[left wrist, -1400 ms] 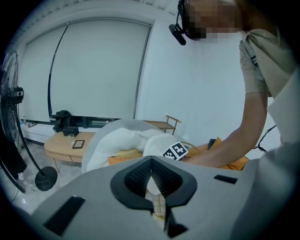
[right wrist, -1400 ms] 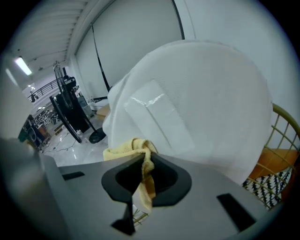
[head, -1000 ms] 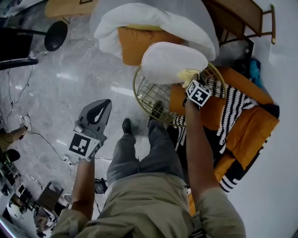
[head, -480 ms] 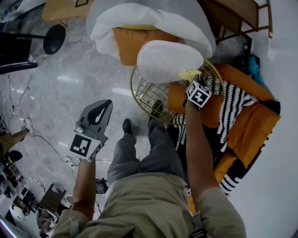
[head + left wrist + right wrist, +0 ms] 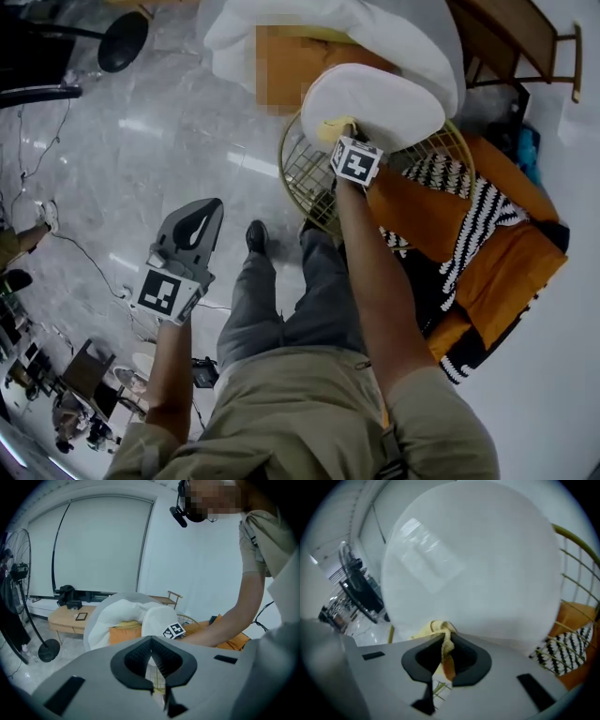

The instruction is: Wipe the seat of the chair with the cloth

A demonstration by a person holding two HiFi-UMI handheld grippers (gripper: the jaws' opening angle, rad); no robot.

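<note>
A round white seat cushion point(image 5: 380, 101) rests on a gold wire chair point(image 5: 307, 173) in the head view. My right gripper point(image 5: 337, 141) is at the cushion's near left edge, shut on a yellow cloth point(image 5: 330, 127) that presses against it. In the right gripper view the cloth point(image 5: 439, 631) bunches between the jaws of the right gripper point(image 5: 443, 644), with the white seat point(image 5: 473, 559) filling the picture. My left gripper point(image 5: 199, 223) hangs over the floor to the left, shut and empty. In its own view the left gripper point(image 5: 150, 652) points at the seat point(image 5: 158, 619).
Orange cushions point(image 5: 502, 258) and a black-and-white striped blanket point(image 5: 469, 220) lie right of the chair. A large white padded chair point(image 5: 394, 37) stands behind it. A fan base point(image 5: 125, 40) and cables point(image 5: 89, 281) are on the marble floor at left. My legs and shoes point(image 5: 255, 236) stand near the chair.
My right gripper has slid left across the seat cushion with the cloth, from its right side to its left edge. The left gripper has stayed put.
</note>
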